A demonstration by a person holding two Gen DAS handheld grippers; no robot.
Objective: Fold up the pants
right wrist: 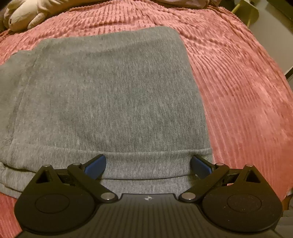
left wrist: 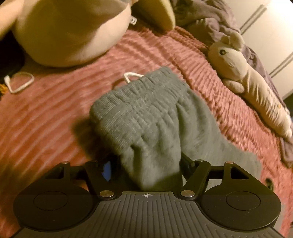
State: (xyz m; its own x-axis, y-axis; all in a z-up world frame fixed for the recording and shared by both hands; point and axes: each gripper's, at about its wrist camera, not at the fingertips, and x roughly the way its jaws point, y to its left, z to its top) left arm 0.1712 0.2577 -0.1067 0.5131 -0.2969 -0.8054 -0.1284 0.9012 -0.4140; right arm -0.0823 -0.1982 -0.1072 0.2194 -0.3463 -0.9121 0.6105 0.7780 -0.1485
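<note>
The grey sweatpants (left wrist: 146,113) lie on a pink ribbed bedspread (left wrist: 45,119). In the left wrist view their gathered waistband, with a white drawstring (left wrist: 131,76), stands raised off the bed and throws a shadow to the left. My left gripper (left wrist: 146,168) is shut on a thick bunch of that fabric, which fills the gap between its fingers. In the right wrist view the pants (right wrist: 109,91) lie flat and folded, the ribbed hem nearest the camera. My right gripper (right wrist: 148,165) is wide open over that hem, with one blue pad (right wrist: 95,166) at each side of it.
A large cream cushion (left wrist: 69,31) sits at the back left, with a white cable (left wrist: 20,82) beside it. A long plush toy (left wrist: 250,82) lies to the right, and shows again as the plush (right wrist: 23,12). A purple blanket (left wrist: 216,23) is crumpled behind.
</note>
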